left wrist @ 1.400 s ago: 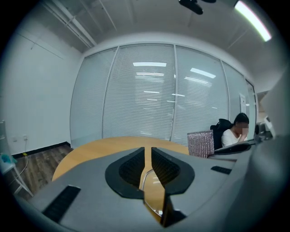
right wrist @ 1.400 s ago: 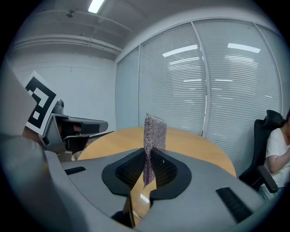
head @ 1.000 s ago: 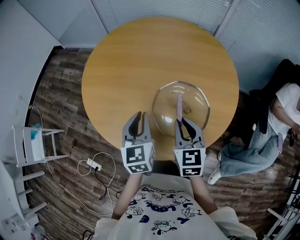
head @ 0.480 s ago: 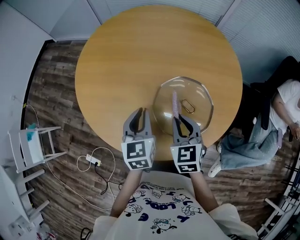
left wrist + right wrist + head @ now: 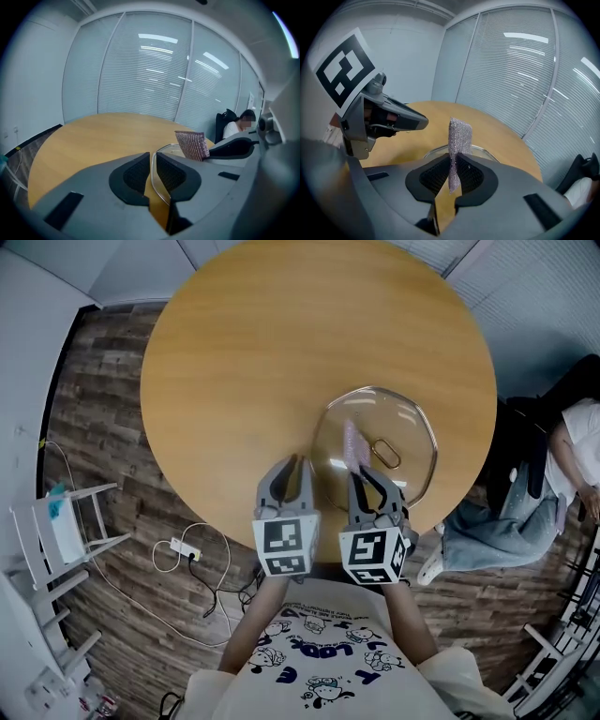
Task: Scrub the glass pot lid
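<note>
A clear glass pot lid (image 5: pixel 398 418) with a metal loop handle (image 5: pixel 383 454) lies near the front right edge of the round wooden table (image 5: pixel 244 352). My left gripper (image 5: pixel 296 465) is at the lid's left rim. In the left gripper view the lid's rim (image 5: pixel 162 151) runs between the narrow jaws of the left gripper (image 5: pixel 153 164), which is shut on it. My right gripper (image 5: pixel 362 476) is shut on a pink mesh scrub cloth (image 5: pixel 352 440), which stands upright over the lid. The right gripper view shows the cloth (image 5: pixel 459 133) pinched in the right gripper (image 5: pixel 451 173), with the lid (image 5: pixel 485 151) beyond it.
A person (image 5: pixel 572 456) sits in a dark chair just off the table's right edge. On the wood floor to the left are a white rack (image 5: pixel 66 526) and a power strip with a cable (image 5: pixel 187 547). Blinds cover the far glass wall (image 5: pixel 150 70).
My left gripper has moved right, up to the lid's left rim. The right gripper and cloth have shifted slightly farther over the lid.
</note>
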The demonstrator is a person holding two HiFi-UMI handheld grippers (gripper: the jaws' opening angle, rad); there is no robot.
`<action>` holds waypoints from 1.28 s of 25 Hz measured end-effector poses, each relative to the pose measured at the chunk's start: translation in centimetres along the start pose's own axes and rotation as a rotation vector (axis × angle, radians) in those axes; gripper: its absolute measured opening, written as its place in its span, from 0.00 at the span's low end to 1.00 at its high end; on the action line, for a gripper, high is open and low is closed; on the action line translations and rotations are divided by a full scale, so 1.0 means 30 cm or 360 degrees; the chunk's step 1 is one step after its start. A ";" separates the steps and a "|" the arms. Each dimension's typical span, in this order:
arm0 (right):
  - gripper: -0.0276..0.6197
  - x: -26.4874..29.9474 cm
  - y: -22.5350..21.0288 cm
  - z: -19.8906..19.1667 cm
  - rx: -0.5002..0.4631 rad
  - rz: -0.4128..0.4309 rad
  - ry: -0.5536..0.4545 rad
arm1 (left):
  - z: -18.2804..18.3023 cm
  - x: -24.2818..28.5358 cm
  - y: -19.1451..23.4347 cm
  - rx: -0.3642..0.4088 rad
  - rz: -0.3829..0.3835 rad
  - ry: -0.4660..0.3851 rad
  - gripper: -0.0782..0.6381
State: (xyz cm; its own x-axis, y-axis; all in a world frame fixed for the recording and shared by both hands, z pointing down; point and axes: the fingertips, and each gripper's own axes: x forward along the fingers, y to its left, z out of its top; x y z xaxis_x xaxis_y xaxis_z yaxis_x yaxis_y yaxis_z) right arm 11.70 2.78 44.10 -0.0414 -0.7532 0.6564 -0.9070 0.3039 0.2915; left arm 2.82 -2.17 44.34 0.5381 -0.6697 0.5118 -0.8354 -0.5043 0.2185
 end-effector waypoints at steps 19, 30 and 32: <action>0.11 0.117 0.049 -0.063 -0.0099 0.0218 0.0244 | -0.144 0.095 0.015 -0.0052 -0.0074 0.0224 0.18; 0.11 0.170 0.103 -0.106 -0.0107 0.0487 0.0421 | -0.213 0.121 0.002 -0.0054 -0.0121 0.0340 0.18; 0.11 0.176 0.106 -0.106 -0.0096 0.0521 0.0446 | -0.227 0.128 -0.003 -0.0051 -0.0133 0.0369 0.18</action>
State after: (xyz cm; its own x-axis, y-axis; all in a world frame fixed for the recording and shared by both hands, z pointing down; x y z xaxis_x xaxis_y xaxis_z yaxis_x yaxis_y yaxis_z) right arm 9.94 1.63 50.71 -0.1999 -0.4264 0.8822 -0.8385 0.5402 0.0711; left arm 4.21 -0.98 51.94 0.5684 -0.4816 0.6670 -0.7943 -0.5327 0.2922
